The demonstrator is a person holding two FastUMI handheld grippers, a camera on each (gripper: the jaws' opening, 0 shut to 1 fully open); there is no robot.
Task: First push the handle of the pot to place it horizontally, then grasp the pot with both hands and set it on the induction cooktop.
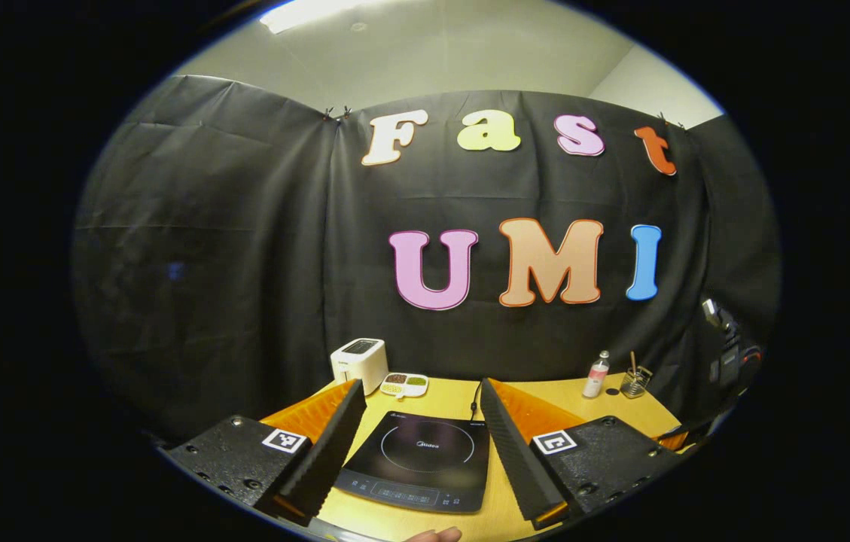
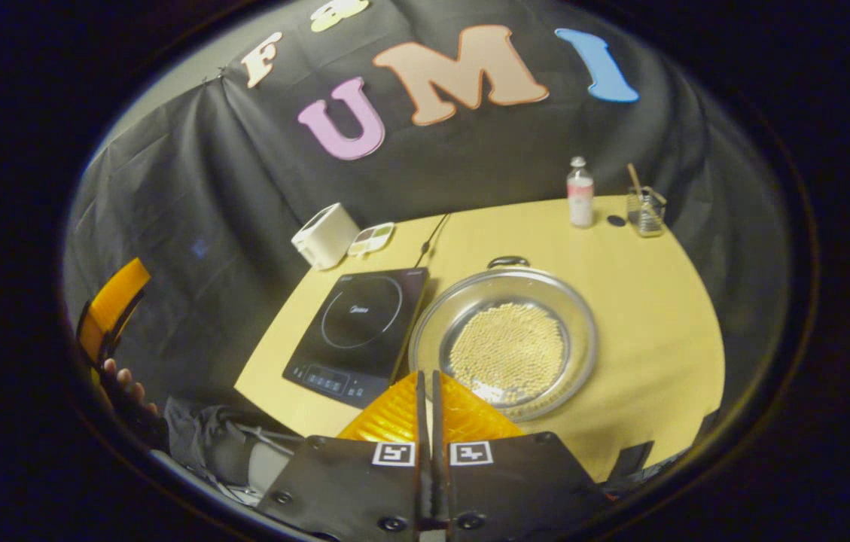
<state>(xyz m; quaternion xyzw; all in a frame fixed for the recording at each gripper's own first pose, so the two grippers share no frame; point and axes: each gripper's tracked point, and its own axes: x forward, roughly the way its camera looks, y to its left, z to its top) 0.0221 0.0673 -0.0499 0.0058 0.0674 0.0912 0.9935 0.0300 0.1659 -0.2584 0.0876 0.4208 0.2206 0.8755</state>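
1. Pot (image 2: 504, 342), round and metallic with pale beads inside, sits on the yellow table (image 2: 658, 301) just ahead of the right gripper (image 2: 428, 384), whose fingers are pressed together on nothing.
2. Induction cooktop (image 1: 421, 463) lies between the wide-spread fingers of the left gripper (image 1: 425, 399), touching neither.
3. Pot handle (image 2: 507, 261) shows at the pot's far rim.

Cloth-walled recording booth: table (image 2: 643, 301), cooktop (image 2: 357, 331), toaster (image 2: 324, 235).

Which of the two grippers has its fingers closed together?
The right gripper: its fingers meet, just above the pot. The left gripper is spread wide, framing the cooktop.
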